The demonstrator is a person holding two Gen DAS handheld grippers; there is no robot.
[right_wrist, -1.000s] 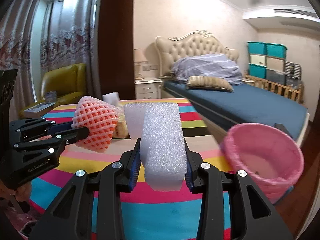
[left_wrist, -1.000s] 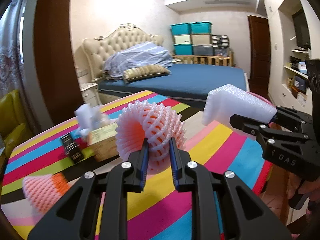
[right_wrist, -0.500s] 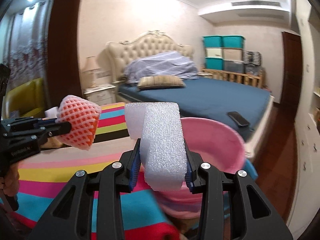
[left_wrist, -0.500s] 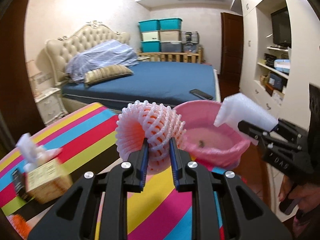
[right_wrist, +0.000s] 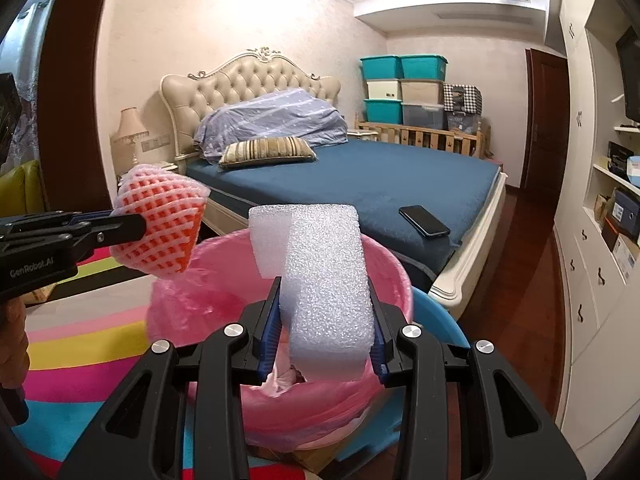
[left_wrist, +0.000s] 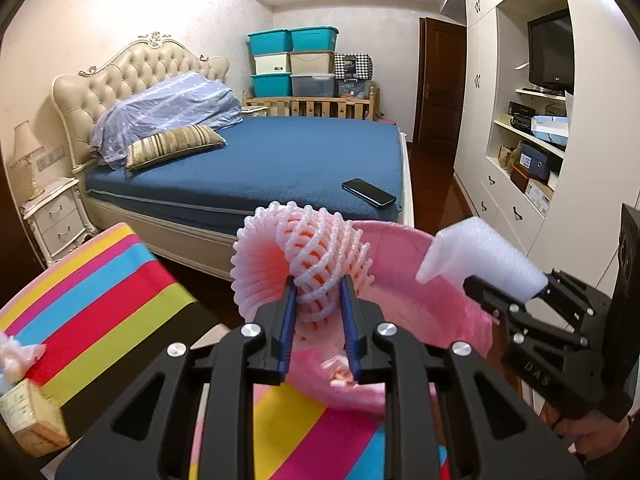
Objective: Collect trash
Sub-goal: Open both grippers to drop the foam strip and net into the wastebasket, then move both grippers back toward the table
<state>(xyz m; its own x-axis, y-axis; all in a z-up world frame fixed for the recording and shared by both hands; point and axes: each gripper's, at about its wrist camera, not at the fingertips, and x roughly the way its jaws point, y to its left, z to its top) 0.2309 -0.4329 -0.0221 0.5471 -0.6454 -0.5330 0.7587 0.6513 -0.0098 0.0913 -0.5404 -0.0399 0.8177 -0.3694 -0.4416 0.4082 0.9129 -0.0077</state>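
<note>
My left gripper point(left_wrist: 318, 312) is shut on a pink foam fruit net point(left_wrist: 304, 256) and holds it over the near rim of the pink-lined trash bin point(left_wrist: 424, 300). From the right wrist view the net point(right_wrist: 160, 224) hangs above the bin's left rim. My right gripper point(right_wrist: 324, 320) is shut on a white foam sheet point(right_wrist: 324, 272) folded over, held above the open bin point(right_wrist: 208, 312). In the left wrist view the right gripper point(left_wrist: 504, 300) and its white foam point(left_wrist: 476, 256) sit over the bin's right rim.
The striped tablecloth point(left_wrist: 100, 292) lies to the left, with a tissue box point(left_wrist: 28, 412) at its edge. A blue bed point(right_wrist: 380, 184) with a phone point(right_wrist: 424, 220) on it stands behind the bin. White cabinets point(right_wrist: 592, 280) line the right wall.
Both grippers have swung right from over the table to over the pink bin, each still holding its piece. The bin is now close beneath them.
</note>
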